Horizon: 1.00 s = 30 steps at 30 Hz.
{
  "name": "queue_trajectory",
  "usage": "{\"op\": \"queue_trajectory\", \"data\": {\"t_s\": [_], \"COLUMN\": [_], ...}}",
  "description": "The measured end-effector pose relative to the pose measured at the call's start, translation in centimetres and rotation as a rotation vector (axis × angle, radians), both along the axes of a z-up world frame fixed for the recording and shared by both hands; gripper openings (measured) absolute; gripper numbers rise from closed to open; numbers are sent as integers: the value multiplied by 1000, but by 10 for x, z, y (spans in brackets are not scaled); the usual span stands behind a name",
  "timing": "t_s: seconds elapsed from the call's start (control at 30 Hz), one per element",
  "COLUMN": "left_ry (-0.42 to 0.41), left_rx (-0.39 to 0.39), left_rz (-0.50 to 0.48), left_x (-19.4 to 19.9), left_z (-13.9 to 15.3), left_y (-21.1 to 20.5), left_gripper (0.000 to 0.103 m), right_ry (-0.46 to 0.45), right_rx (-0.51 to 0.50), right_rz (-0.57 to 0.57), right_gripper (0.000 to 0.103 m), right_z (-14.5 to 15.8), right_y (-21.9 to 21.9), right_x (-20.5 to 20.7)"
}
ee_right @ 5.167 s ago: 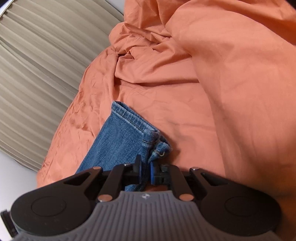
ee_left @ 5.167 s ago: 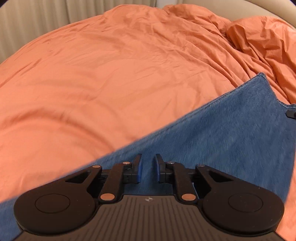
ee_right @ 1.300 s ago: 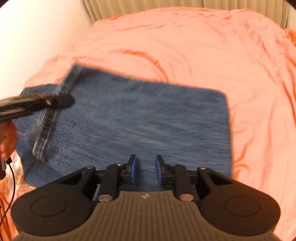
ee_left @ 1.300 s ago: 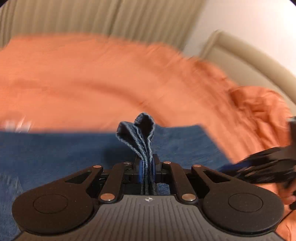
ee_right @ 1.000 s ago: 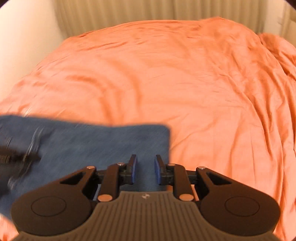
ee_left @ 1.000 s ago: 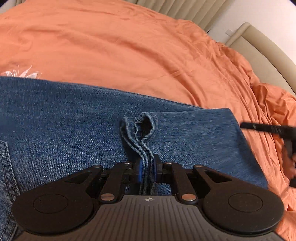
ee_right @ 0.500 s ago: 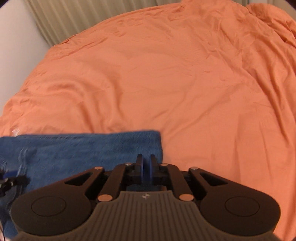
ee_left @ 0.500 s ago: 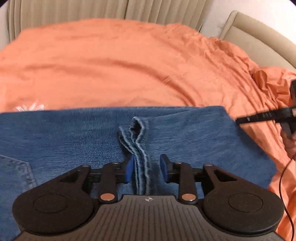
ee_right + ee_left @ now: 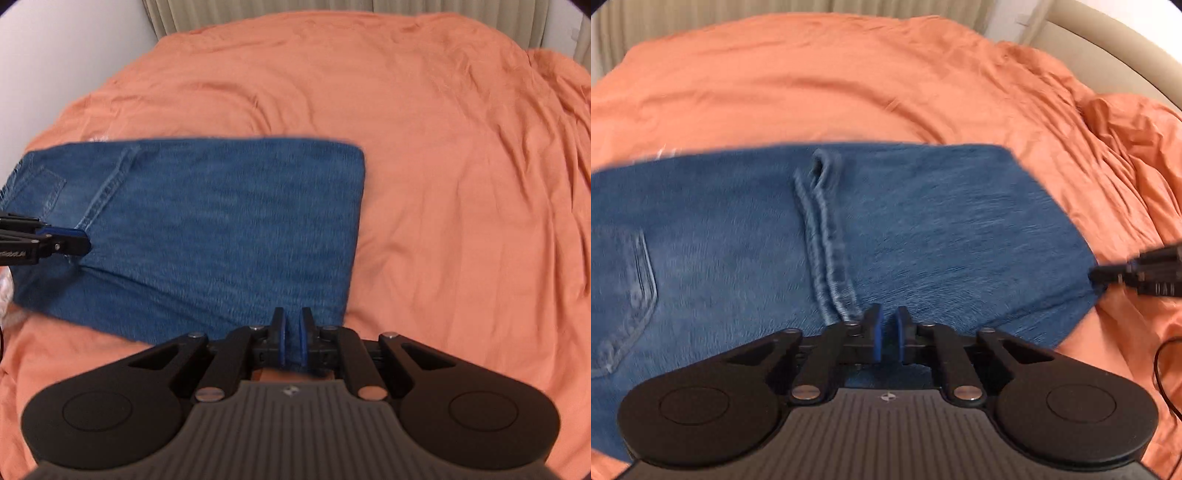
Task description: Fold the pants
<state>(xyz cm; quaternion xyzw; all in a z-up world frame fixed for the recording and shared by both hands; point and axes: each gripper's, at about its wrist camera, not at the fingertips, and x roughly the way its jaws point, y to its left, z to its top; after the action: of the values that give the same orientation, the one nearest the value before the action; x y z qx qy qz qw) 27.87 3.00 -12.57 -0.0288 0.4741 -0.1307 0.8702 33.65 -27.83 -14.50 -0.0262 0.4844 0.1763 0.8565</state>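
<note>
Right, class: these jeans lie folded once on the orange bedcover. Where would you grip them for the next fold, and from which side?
Take the jeans at the near corner of the folded end, coming in low from the near side. They lie flat on the bedcover, so only an edge can be pinched, and that fold probably keeps the layers together, unlike the loose hems.

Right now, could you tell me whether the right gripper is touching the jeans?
Touching: the right wrist view shows the right gripper nearly shut on the near edge of the jeans, denim pinched between the blue pads.
</note>
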Motion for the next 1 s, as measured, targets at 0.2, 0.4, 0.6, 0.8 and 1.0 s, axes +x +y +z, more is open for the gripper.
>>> {"op": "queue_trajectory", "data": {"t_s": [0.2, 0.4, 0.6, 0.8, 1.0], "left_ry": [12, 7, -35, -25, -89], "left_rx": [32, 6, 24, -99, -196], "left_rz": [64, 112, 122, 214, 464], "left_x": [-1, -18, -48, -64, -90], "left_z": [-10, 17, 65, 110, 119], "left_y": [-5, 4, 20, 82, 178], "left_gripper": [5, 15, 28, 40, 43], "right_ry": [57, 39, -80, -168, -218], "right_rx": [40, -11, -62, -82, -113], "right_rz": [-59, -13, 144, 314, 439], "right_gripper": [0, 0, 5, 11, 24], "right_z": [-39, -27, 9, 47, 65], "right_y": [-8, 1, 16, 56, 112], "right_x": [11, 10, -3, -4, 4]}}
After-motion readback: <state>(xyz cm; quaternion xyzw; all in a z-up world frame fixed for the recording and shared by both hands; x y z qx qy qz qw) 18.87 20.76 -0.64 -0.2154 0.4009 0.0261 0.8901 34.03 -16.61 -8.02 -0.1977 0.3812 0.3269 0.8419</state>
